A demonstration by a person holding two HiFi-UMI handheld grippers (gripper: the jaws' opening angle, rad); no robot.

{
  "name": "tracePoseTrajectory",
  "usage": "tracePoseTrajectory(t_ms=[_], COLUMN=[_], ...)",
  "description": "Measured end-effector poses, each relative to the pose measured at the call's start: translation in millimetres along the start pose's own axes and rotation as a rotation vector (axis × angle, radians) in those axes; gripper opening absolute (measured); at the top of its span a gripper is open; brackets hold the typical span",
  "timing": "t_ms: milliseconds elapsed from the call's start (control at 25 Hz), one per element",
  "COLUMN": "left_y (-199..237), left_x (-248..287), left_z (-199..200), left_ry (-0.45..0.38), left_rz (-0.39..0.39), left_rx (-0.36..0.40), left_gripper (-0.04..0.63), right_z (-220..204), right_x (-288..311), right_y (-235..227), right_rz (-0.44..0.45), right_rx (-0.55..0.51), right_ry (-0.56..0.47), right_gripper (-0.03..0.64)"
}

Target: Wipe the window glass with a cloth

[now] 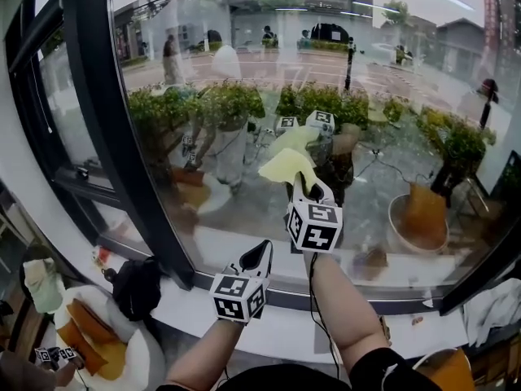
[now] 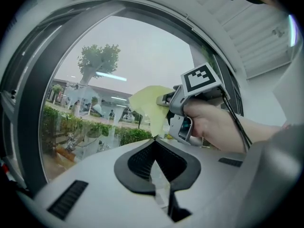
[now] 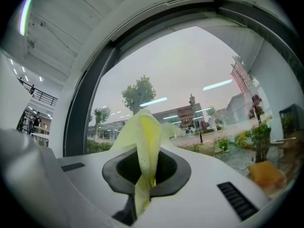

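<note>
- Large clear window glass (image 1: 391,137): fills the upper part of the head view. A street, hedges and potted plants lie beyond it, and a faint reflection of my two grippers shows on it.
- Thick black window frame (image 1: 122,137): one slanted upright stands at the left of the pane, and a dark rail runs along its lower edge.
- Long white window sill (image 1: 187,300): runs under the pane, with both my forearms reaching over it.
- Black soft bundle (image 1: 137,287): rests on the left part of the sill, at the foot of the upright.
- My right gripper (image 1: 308,187): white body with a square-marker cube, raised to the pane, higher and further forward than the left. Its jaws are clamped on the cloth, which stands up between the black pads in the right gripper view (image 3: 147,156).
- My left gripper (image 1: 262,255): the same white build, held low above the sill just beside the right forearm. Its jaws are pressed together with nothing between them (image 2: 155,144).
- Pale yellow soft cloth (image 1: 286,165): pinched at its lower end by the right gripper. Its loose upper part fans out up against the glass, near the pane's middle.
</note>
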State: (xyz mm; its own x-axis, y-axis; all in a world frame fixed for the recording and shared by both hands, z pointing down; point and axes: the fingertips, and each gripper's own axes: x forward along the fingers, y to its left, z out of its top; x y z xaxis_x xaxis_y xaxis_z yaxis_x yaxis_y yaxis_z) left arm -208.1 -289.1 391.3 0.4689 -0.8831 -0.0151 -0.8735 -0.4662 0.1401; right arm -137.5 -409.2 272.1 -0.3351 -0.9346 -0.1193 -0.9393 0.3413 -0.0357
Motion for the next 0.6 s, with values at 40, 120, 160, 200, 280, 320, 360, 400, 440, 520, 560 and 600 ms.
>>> tracePoseTrajectory(t_ms=[40, 120, 160, 200, 280, 320, 360, 400, 440, 520, 560, 600], left_y=[0.3, 1.6, 3.0, 4.7, 8.3, 10.0, 11.8, 13.6, 15.3, 17.8, 19.0, 20.3], left_x=[0.9, 2.7, 3.3, 3.6, 4.2, 4.5, 4.6, 4.7, 4.7, 4.3, 3.9, 3.3], left_z=[0.4, -0.4, -1.6, -3.0, -5.0, -5.1, -4.7, -4.4, -4.4, -5.6, -6.7, -8.0], left_ry=[-0.002, -0.003, -0.003, -0.002, 0.001, 0.001, 0.0, -0.001, -0.001, 0.0, 0.001, 0.003], left_rz=[0.001, 0.002, 0.003, 0.005, 0.007, 0.008, 0.01, 0.013, 0.015, 0.018, 0.019, 0.022], left_rx=[0.002, 0.003, 0.001, -0.001, -0.006, -0.006, -0.007, -0.008, -0.009, -0.01, -0.011, -0.013], left_gripper=[0.006, 0.006, 0.006, 0.006, 0.006, 0.006, 0.006, 0.006, 0.006, 0.006, 0.006, 0.006], right_z=[0.1, 0.1, 0.0, -0.1, 0.5, 1.3, 2.1, 2.5, 2.5, 1.7, 1.3, 0.9], right_x=[2.7, 8.0, 10.6, 13.1, 17.4, 19.4, 21.4, 23.4, 25.3, 28.4, 29.6, 30.5], right_y=[-2.0, -5.3, -5.6, -4.8, -1.4, 0.7, 2.7, 4.5, 6.0, 7.4, 7.7, 7.9], right_rz=[-0.003, -0.008, -0.008, -0.007, -0.001, 0.002, 0.004, 0.007, 0.009, 0.01, 0.01, 0.01], right_rx=[0.003, 0.011, 0.016, 0.021, 0.023, 0.021, 0.02, 0.019, 0.018, 0.017, 0.017, 0.018], right_ry=[0.002, 0.003, 0.003, 0.004, 0.005, 0.005, 0.005, 0.004, 0.005, 0.007, 0.008, 0.009], right_gripper=[0.032, 0.032, 0.032, 0.032, 0.032, 0.032, 0.032, 0.032, 0.032, 0.032, 0.032, 0.032])
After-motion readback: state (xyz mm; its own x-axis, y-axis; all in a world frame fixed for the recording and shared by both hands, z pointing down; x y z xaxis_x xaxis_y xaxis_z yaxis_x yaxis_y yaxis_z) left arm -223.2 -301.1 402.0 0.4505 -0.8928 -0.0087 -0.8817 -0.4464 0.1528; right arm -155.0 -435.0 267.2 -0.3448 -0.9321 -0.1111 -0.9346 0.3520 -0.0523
